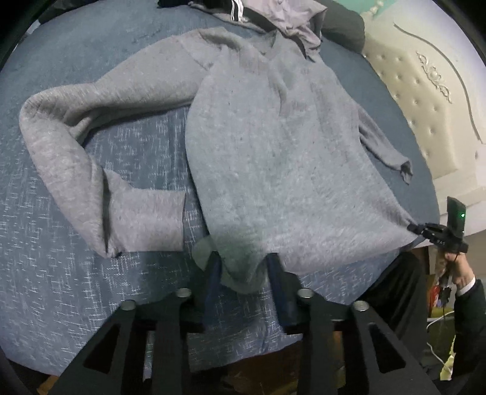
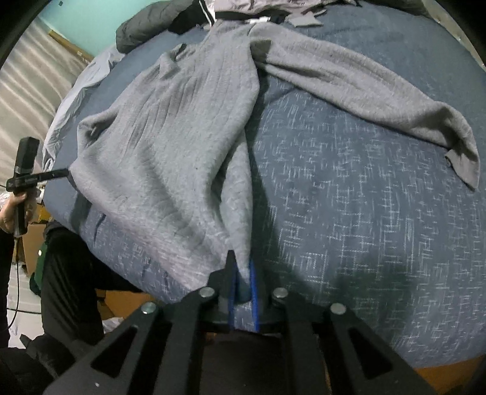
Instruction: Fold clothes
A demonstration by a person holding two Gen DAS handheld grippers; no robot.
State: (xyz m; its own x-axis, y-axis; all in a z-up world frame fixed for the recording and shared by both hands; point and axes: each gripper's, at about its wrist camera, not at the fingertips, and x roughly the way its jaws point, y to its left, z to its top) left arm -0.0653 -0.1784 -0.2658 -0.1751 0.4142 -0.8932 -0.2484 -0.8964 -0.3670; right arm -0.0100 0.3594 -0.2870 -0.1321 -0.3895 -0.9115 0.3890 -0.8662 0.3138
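A grey knit sweater [image 1: 273, 145] lies spread front-down on the blue bed [image 1: 60, 273], hem toward me. One sleeve [image 1: 60, 145] bends out to the left; the other sleeve [image 1: 385, 149] lies along the right side. My left gripper [image 1: 243, 267] stands open, with one hem corner lying loosely between its fingers. My right gripper [image 2: 242, 273] is shut on the opposite hem corner, and grey cloth fills its narrow gap. The right gripper [image 1: 414, 228] shows in the left wrist view pulling that corner out. In the right wrist view the left gripper [image 2: 65, 173] sits at the far corner.
A pile of other clothes [image 1: 273, 15] and a dark bundle [image 1: 343, 27] sit at the far end of the bed. A cream tufted headboard [image 1: 425, 91] runs along the right. The person's dark trousers [image 2: 66, 273] and cardboard boxes [image 2: 30, 243] are at the bed's near edge.
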